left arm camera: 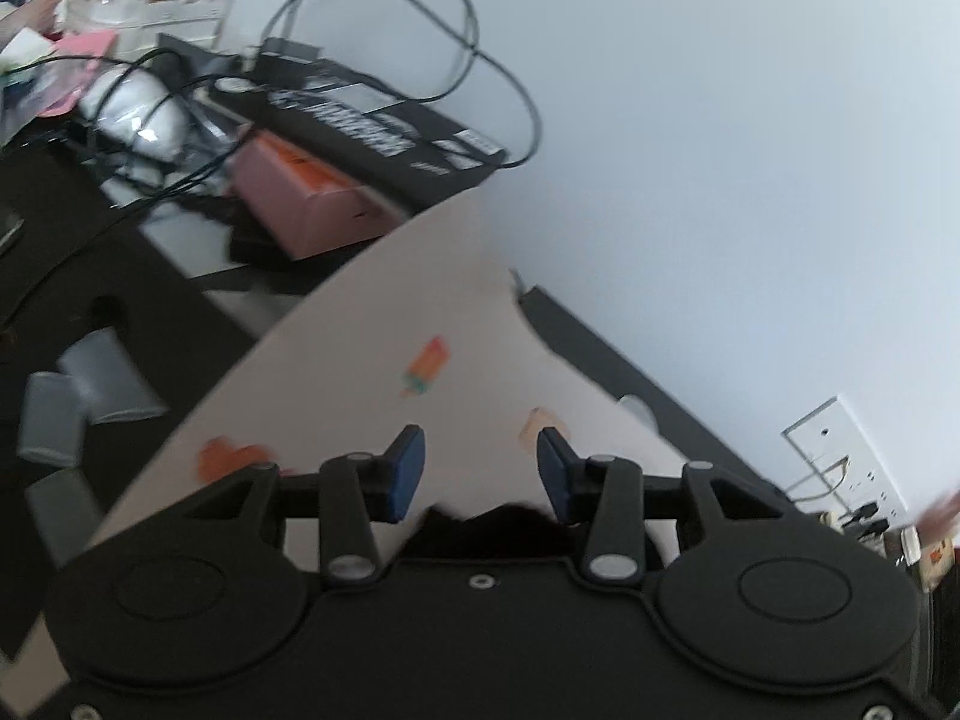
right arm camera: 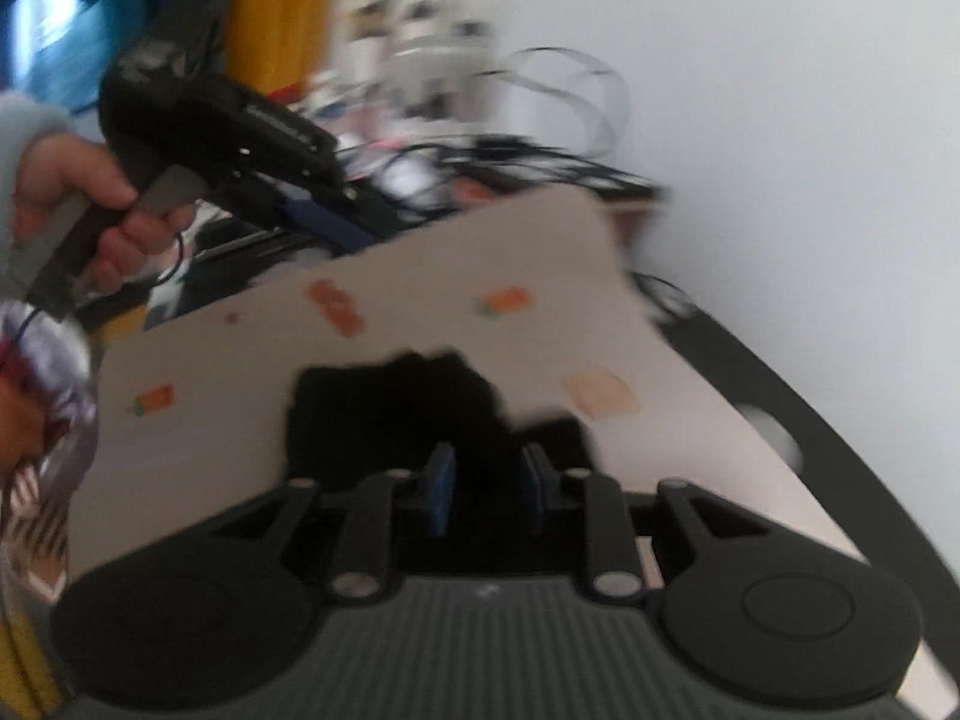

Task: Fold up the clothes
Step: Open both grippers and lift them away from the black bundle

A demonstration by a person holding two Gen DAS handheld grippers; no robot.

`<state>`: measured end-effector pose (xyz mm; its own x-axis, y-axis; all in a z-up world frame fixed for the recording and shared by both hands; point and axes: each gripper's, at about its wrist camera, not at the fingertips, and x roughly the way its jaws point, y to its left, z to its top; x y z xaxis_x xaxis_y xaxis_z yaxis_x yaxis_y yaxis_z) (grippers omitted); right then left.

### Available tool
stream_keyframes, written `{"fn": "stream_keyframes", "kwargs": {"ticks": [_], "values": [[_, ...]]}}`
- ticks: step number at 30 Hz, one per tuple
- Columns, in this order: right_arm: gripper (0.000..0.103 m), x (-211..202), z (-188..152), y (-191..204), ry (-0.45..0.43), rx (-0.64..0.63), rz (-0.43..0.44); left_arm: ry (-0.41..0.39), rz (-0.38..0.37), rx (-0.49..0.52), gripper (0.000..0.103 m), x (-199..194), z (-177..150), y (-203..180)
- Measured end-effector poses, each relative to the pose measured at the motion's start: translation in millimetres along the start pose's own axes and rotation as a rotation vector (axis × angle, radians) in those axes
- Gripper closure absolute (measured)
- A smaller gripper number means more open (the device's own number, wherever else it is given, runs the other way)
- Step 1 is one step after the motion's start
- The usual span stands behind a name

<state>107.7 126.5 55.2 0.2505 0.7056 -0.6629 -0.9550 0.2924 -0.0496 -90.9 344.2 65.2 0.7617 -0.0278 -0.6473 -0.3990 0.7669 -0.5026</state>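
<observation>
Black garment [right arm camera: 396,414] lies bunched on the pale printed mat [left arm camera: 372,372], just ahead of both tongs. Left tongs [left arm camera: 480,471] apart, empty; right tongs [right arm camera: 485,495] narrowly apart, empty. Best: flatten first, then pinch two corners.

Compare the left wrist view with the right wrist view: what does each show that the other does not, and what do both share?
Only the left wrist view shows the pink box, the grey rolls on the dark surface and the wall socket. Only the right wrist view shows the person's hand holding the left gripper, plus a yellow curtain. Both show the pale mat with small orange prints, the black garment lying on it, tangled black cables and the white wall. The right gripper is open, gripping nothing.
</observation>
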Motion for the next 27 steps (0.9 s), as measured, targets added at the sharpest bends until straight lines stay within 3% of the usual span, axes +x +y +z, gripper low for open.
{"fn": "stream_keyframes", "kwargs": {"ticks": [2, 7, 8, 9, 14, 17, 23, 27], "values": [[0.071, 33, 17, 10, 0.039, -0.06, 0.014, -0.006, 0.003, 0.027, 0.06, -12, -4, 10], [0.073, 87, 30, 16, 0.175, -0.155, -0.032, 0.001, -0.029, 0.165, 0.057, -30, -13, 21], [0.091, 85, 31, 14, 0.186, -0.153, 0.0, 0.005, -0.041, 0.202, 0.056, -32, -15, 20], [0.095, 84, 33, 12, 0.196, -0.15, 0.031, 0.01, -0.052, 0.24, 0.056, -36, -18, 18], [0.095, 38, 56, 26, 0.173, -0.191, 0.228, 0.05, -0.134, 0.532, 0.054, -37, -44, -3], [0.095, 6, 72, 37, 0.168, -0.23, 0.319, 0.04, -0.201, 0.695, 0.047, -39, -59, -17], [0.095, -35, 88, 55, 0.14, -0.233, 0.395, -0.034, -0.314, 0.944, 0.042, -44, -78, -36], [0.095, -38, 95, 71, 0.147, -0.256, 0.437, -0.064, -0.354, 1.046, 0.042, -40, -87, -44]]}}
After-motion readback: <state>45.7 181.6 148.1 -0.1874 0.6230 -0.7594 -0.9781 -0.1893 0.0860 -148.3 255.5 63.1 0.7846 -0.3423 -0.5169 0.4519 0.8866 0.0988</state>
